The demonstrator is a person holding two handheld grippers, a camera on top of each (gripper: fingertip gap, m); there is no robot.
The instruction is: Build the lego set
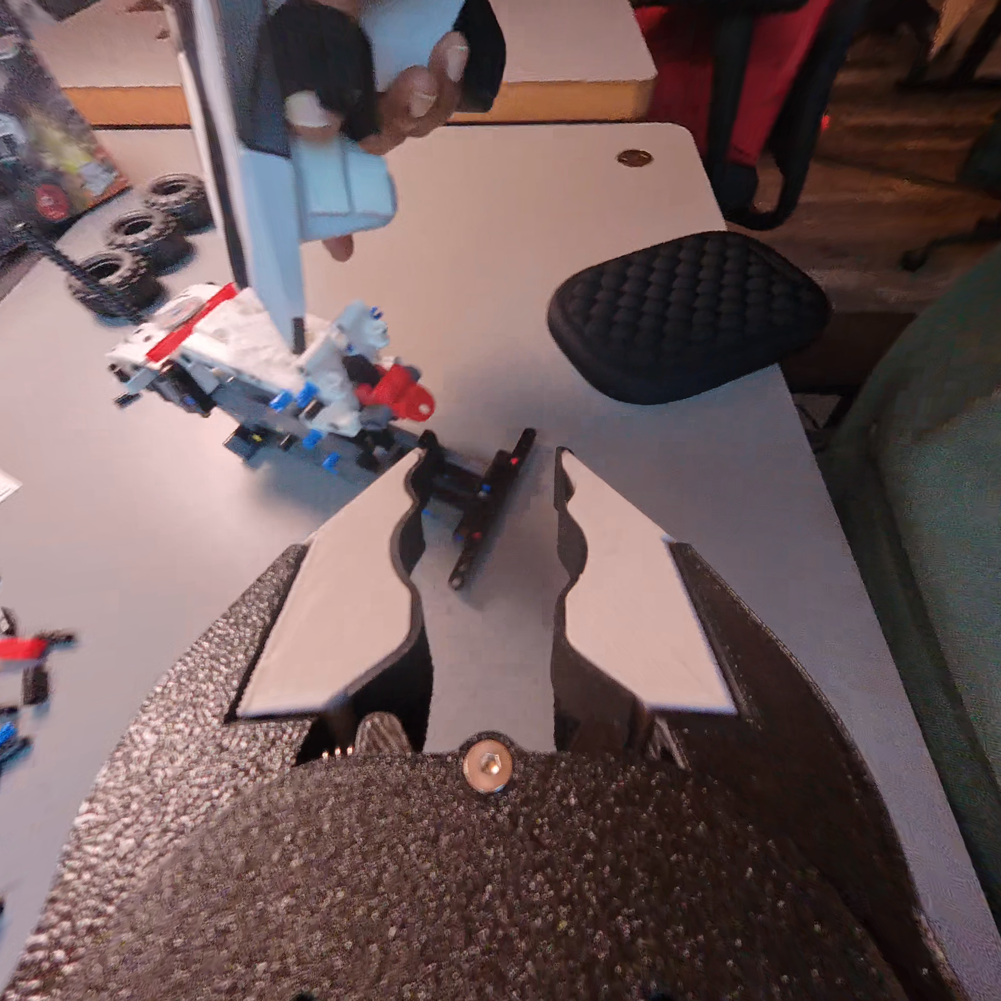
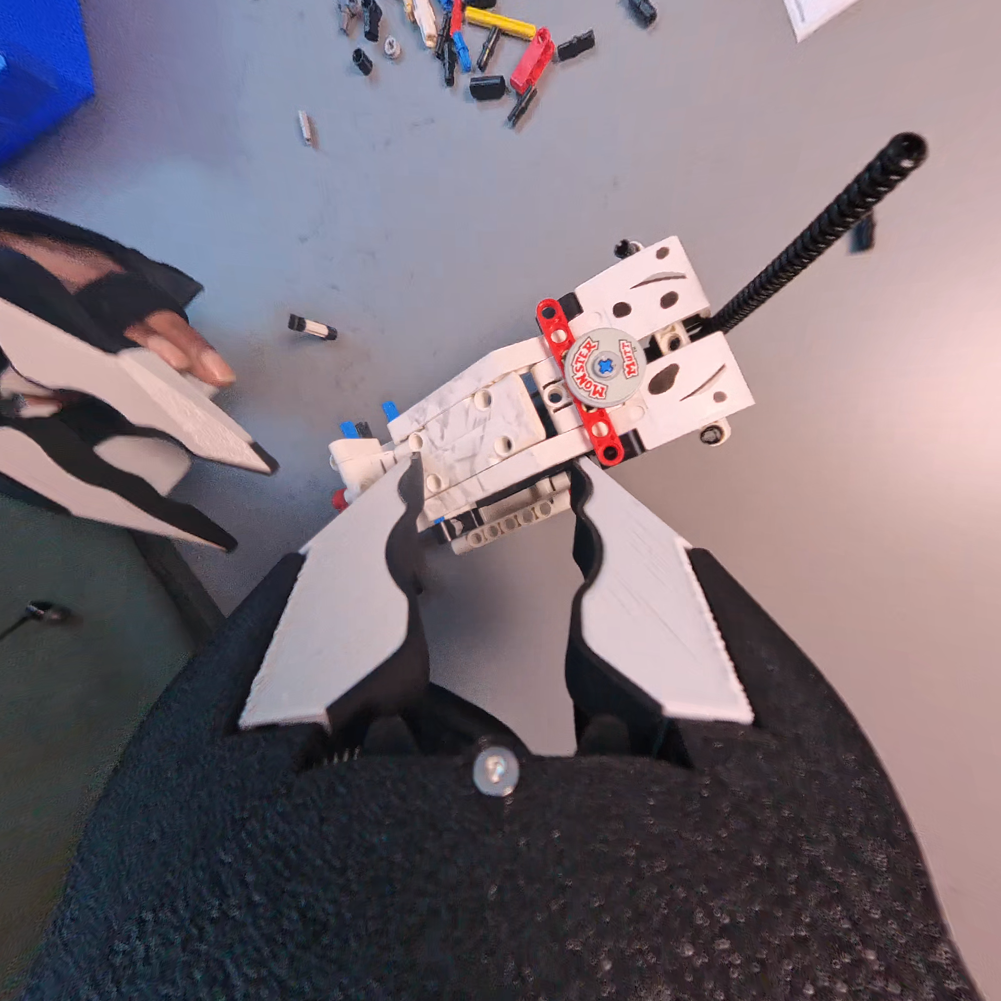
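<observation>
The lego model (image 2: 487,428) is a white, dark-spotted vehicle body with a red beam, a round grey tile and a black ribbed tail (image 2: 823,227). My right gripper (image 2: 495,466) has closed on the model's side from above. The model also shows in the left wrist view (image 1: 238,352), tilted, with the right gripper (image 1: 295,330) coming down onto it. A black frame (image 1: 487,504) at the model's near end lies between the fingers of my open left gripper (image 1: 487,457). I cannot tell whether it touches them. The left gripper also shows blurred at the left of the right wrist view (image 2: 246,504).
Several black tyres (image 1: 135,227) and a printed box (image 1: 43,162) stand at the far left. A black padded armrest (image 1: 688,314) overlaps the table's right edge. Loose lego parts (image 2: 476,43), a blue bin (image 2: 38,70), a paper sheet (image 2: 812,16) and a small pin (image 2: 311,327) lie beyond the model.
</observation>
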